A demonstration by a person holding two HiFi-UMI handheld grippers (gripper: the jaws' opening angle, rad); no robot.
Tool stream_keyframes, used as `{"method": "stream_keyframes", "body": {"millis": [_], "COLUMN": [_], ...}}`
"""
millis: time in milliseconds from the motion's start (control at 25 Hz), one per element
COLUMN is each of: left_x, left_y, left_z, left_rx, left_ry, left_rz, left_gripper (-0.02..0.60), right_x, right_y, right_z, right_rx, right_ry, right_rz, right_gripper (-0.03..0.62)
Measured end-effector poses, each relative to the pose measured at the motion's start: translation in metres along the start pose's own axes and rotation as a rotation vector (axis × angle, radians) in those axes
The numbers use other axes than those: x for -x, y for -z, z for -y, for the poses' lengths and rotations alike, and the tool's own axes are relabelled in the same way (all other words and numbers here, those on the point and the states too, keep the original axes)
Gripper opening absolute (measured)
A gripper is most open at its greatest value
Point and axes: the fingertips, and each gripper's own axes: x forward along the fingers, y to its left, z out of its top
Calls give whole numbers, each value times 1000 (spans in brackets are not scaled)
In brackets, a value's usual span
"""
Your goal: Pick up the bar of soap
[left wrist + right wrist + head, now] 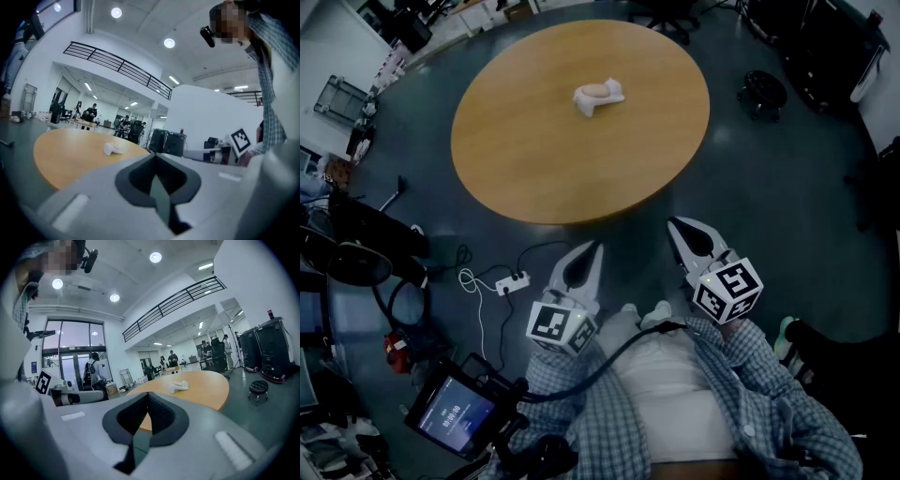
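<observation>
A tan bar of soap point(596, 90) lies in a white dish point(600, 99) near the far middle of the round wooden table point(534, 159). Both grippers hang over the floor, short of the table's near edge and well away from the dish. My left gripper point(595, 247) has its jaws together with nothing between them, and so has my right gripper point(674, 225). The left gripper view shows the dish point(112, 149) small and far off beyond the shut jaws point(154, 158). In the right gripper view the dish point(178, 386) lies ahead, slightly right of the shut jaws point(147, 395).
On the floor at the left lie cables with a white power strip point(512, 281), a lit screen point(450, 412) and a dark chair point(356, 262). A black round stool point(761, 92) stands right of the table. People and desks show far behind the table.
</observation>
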Motion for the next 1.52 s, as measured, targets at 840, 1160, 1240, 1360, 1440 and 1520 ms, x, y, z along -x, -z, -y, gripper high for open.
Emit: {"method": "stream_keyframes", "body": {"millis": [840,1160,1240,1360,1440,1520], "left_x": [-7,-16,-24,-33,-34,-35], "left_y": [-5,-2,3,8,0,-3], "left_z": [7,14,25,37,38,40], "left_rx": [10,6,-2,-22,-21,-15], "left_ry": [-21,-41,-44,-37,-51,-68], "left_rz": [-10,-3,3,22,23,22], "left_gripper": [-2,-2,-2,0,0,0], "right_x": [0,8,18,29,30,30], "right_y": [-1,-1,1,-3,-9,-10], "right_z": [7,22,36,50,51,54], "right_rx": [-33,-84,-86,-84,-83,-87], "right_ry": [-18,-23,-23,-24,-26,-30], "right_rz": [-2,3,7,13,14,11], "right_gripper": [3,3,3,3,3,3]}}
